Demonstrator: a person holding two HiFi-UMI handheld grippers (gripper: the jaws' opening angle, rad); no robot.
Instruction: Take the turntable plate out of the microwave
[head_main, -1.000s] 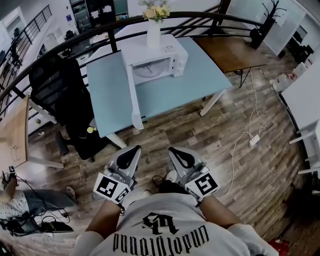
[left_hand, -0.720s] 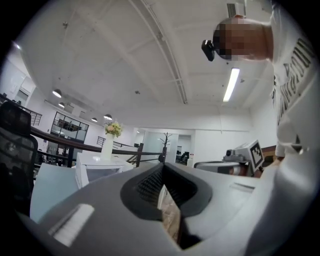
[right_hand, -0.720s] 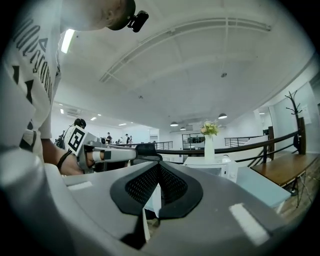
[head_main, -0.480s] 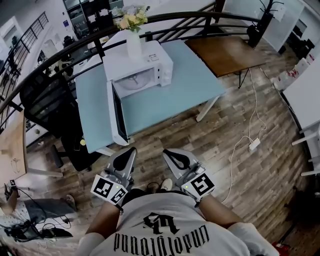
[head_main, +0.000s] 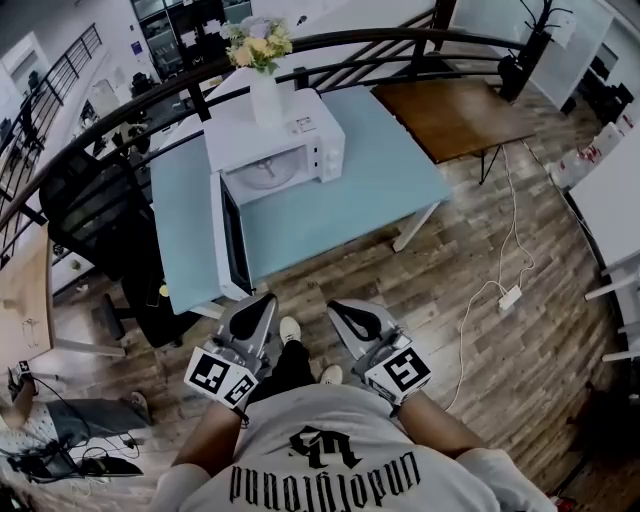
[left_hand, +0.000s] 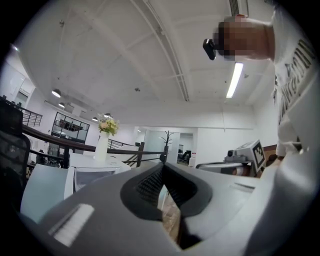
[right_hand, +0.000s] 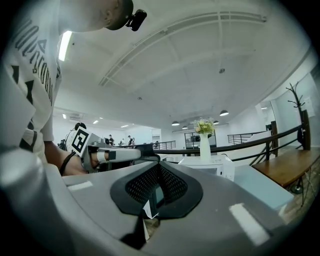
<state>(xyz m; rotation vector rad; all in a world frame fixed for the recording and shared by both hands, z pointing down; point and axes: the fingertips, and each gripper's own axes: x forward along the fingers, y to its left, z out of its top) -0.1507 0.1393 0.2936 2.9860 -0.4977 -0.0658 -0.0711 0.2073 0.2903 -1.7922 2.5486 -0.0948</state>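
The turntable plate (head_main: 266, 172) lies flat inside the microwave (head_main: 300, 135), showing as a pale round disc through the open front. The microwave's door (head_main: 229, 243) is swung wide to the head view's left and reaches out toward the near edge of the table (head_main: 360, 190). On top of the white microwave stands an upright white vase (head_main: 264, 98) with yellow and pale flowers (head_main: 255, 42).

The left hand-held gripper (head_main: 258, 308) and the right hand-held gripper (head_main: 348, 312) are held side by side low in front of the person's body, over the wooden floor (head_main: 470, 260). Both are short of the table's near edge and well apart from the microwave. Each points level toward the table. In the left gripper view the jaws are together with nothing between them, and the microwave and vase show to the left beyond them. In the right gripper view the jaws are likewise together and hold nothing, with the microwave and vase ahead to the right.

A black chair (head_main: 105, 215) stands at the left of the light blue table. A dark curved railing (head_main: 390, 38) runs behind it, and a brown wooden table (head_main: 450, 110) adjoins it at the right. A white cable (head_main: 505, 240) trails across the floor.
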